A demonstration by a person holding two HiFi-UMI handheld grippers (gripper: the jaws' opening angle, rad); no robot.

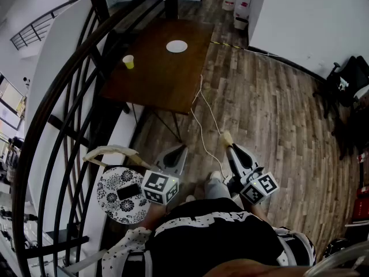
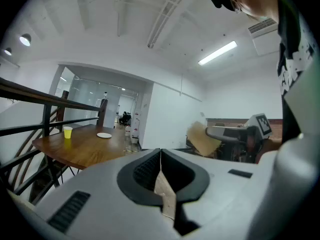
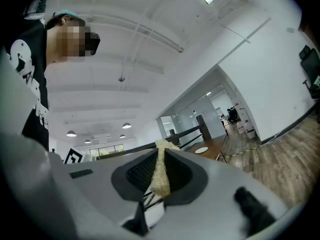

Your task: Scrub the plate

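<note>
The white plate (image 1: 176, 46) lies on the far end of a brown wooden table (image 1: 161, 79), well ahead of both grippers; it also shows small as the plate (image 2: 104, 135) in the left gripper view and the plate (image 3: 201, 149) in the right gripper view. My right gripper (image 1: 229, 145) is shut on a yellowish sponge (image 1: 226, 137), which stands between its jaws as the sponge (image 3: 160, 171). My left gripper (image 1: 180, 149) is held near my body, jaws together with nothing between them. Both grippers hang above the floor, short of the table.
A yellow cup (image 1: 128, 62) stands on the table's left side. A black curved railing (image 1: 63, 114) runs along the left. A round patterned stool (image 1: 115, 203) carries a dark phone. A white cable (image 1: 204, 126) trails over the wood floor. Dark chairs (image 1: 346, 85) stand at right.
</note>
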